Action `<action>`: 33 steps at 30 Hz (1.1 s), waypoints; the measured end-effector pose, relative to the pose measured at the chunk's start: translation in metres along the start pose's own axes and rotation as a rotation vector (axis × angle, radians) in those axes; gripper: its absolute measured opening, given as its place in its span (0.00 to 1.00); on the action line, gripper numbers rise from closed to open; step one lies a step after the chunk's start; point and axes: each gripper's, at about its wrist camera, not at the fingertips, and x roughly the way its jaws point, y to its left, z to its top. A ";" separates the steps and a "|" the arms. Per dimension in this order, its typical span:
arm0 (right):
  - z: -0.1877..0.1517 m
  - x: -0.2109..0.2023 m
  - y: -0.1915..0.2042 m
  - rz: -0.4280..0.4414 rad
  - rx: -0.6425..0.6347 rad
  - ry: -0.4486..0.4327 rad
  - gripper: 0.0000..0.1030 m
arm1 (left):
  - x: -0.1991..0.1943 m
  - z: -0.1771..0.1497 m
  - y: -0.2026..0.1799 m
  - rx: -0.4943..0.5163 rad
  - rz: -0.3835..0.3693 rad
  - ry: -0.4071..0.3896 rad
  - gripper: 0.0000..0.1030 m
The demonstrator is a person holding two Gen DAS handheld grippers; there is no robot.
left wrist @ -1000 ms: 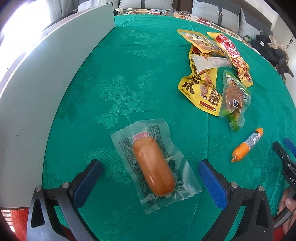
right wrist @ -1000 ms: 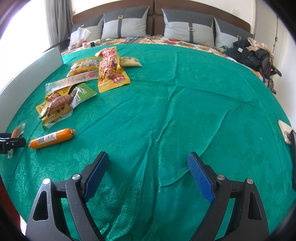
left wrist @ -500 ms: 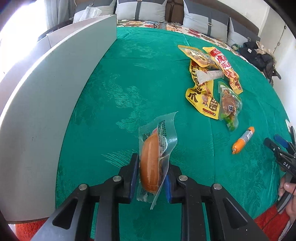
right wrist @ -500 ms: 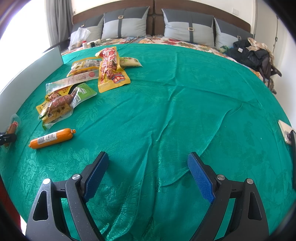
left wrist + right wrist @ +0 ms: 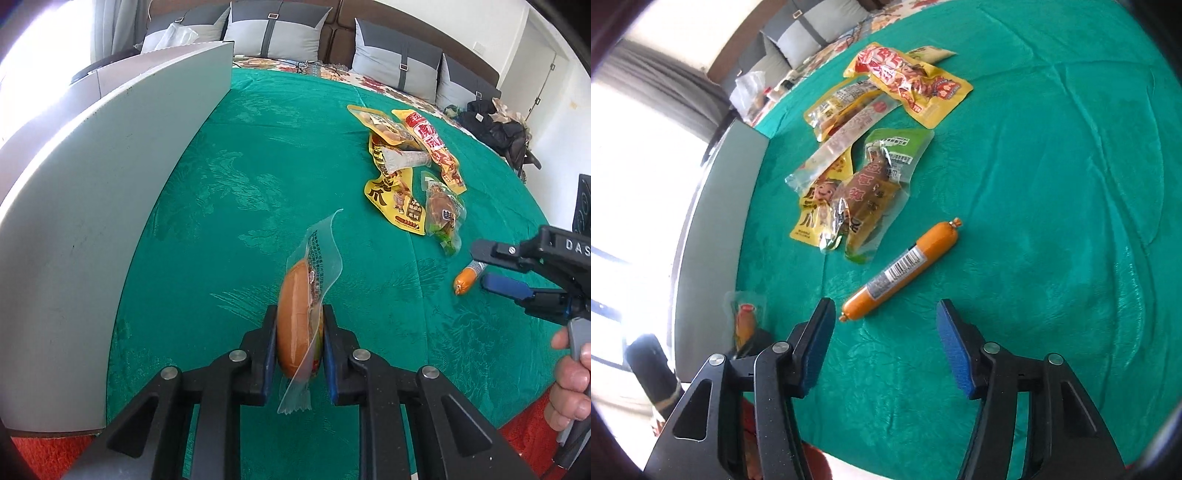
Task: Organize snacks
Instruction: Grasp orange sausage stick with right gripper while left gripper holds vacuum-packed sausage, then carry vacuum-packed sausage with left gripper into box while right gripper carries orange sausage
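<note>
My left gripper (image 5: 299, 332) is shut on a clear vacuum pouch holding a brown sausage (image 5: 295, 317), lifted off the green cloth and standing on edge. The same pouch (image 5: 744, 321) shows small at the lower left of the right wrist view. My right gripper (image 5: 886, 332) hangs over the cloth with its jaws closing and nothing pressed between them. The orange sausage stick (image 5: 901, 271) lies just ahead of its fingertips, slanted, its near end by the left finger (image 5: 816, 347). In the left wrist view the right gripper (image 5: 495, 269) reaches in from the right above that orange stick (image 5: 467, 278).
A heap of snack packets, yellow (image 5: 916, 83), green (image 5: 882, 177) and clear, lies on the cloth beyond the stick. A grey board (image 5: 92, 221) stands along the cloth's left edge. Pillows (image 5: 273, 33) and a dark bag (image 5: 495, 129) sit at the far end. A hand (image 5: 572, 380) holds the right gripper.
My left gripper shut on the sausage pouch and lifted it off the cloth. My right gripper swung left and rolled toward the orange stick, its jaws narrowing.
</note>
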 end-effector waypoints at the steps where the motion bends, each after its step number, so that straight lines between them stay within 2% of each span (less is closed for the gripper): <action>1: 0.003 0.005 0.009 -0.038 0.001 -0.020 0.60 | -0.001 0.000 0.001 -0.004 -0.007 0.001 0.20; 2: 0.005 0.010 0.019 -0.082 -0.030 -0.032 0.60 | -0.002 0.000 0.003 -0.009 -0.013 0.001 0.20; 3: 0.007 0.015 0.028 -0.138 -0.078 -0.033 0.46 | -0.003 -0.001 0.005 -0.015 -0.021 0.002 0.20; 4: 0.007 0.018 0.032 -0.194 -0.112 -0.034 0.21 | -0.004 -0.001 0.006 -0.018 -0.030 0.003 0.20; 6: 0.005 0.013 0.025 -0.175 -0.097 -0.033 0.16 | -0.008 -0.001 0.007 -0.022 -0.052 -0.001 0.20; 8: 0.002 -0.001 0.009 -0.142 -0.053 -0.030 0.15 | -0.011 0.000 0.005 -0.020 -0.081 -0.010 0.20; 10: 0.000 -0.017 -0.011 -0.022 0.011 -0.036 0.15 | -0.014 0.000 0.002 -0.015 -0.111 -0.017 0.20; 12: -0.003 -0.031 -0.022 0.029 0.022 -0.037 0.15 | -0.017 0.001 -0.003 -0.007 -0.138 -0.018 0.20; 15: -0.007 -0.040 -0.024 0.058 0.014 -0.015 0.15 | -0.025 0.002 -0.006 -0.017 -0.185 -0.019 0.20; 17: -0.009 -0.042 -0.013 0.097 0.006 -0.002 0.15 | -0.040 0.006 -0.001 -0.060 -0.222 -0.031 0.20; 19: -0.008 -0.046 0.014 0.147 -0.042 0.003 0.15 | -0.064 0.015 0.012 -0.116 -0.254 -0.072 0.20; 22: -0.003 -0.051 0.091 0.260 -0.177 0.009 0.16 | -0.105 0.035 0.047 -0.183 -0.230 -0.158 0.20; 24: -0.004 -0.055 0.154 0.340 -0.290 0.019 0.16 | -0.129 0.049 0.080 -0.217 -0.161 -0.206 0.20; 26: -0.012 -0.053 0.214 0.418 -0.393 0.046 0.16 | -0.148 0.061 0.120 -0.262 -0.055 -0.238 0.20; 28: -0.024 -0.046 0.265 0.461 -0.475 0.080 0.16 | -0.160 0.067 0.163 -0.332 0.032 -0.254 0.20; 29: -0.032 -0.039 0.287 0.473 -0.515 0.099 0.17 | -0.161 0.069 0.184 -0.357 0.086 -0.248 0.22; 30: -0.042 -0.031 0.306 0.481 -0.561 0.123 0.21 | -0.159 0.071 0.203 -0.373 0.140 -0.220 0.38; 31: -0.050 -0.022 0.320 0.472 -0.597 0.144 0.32 | -0.155 0.071 0.219 -0.385 0.183 -0.182 0.70; 32: -0.055 -0.015 0.328 0.461 -0.615 0.156 0.43 | -0.151 0.070 0.233 -0.396 0.215 -0.156 0.81; 33: -0.059 -0.011 0.328 0.457 -0.615 0.154 0.56 | -0.148 0.063 0.245 -0.405 0.249 -0.150 0.84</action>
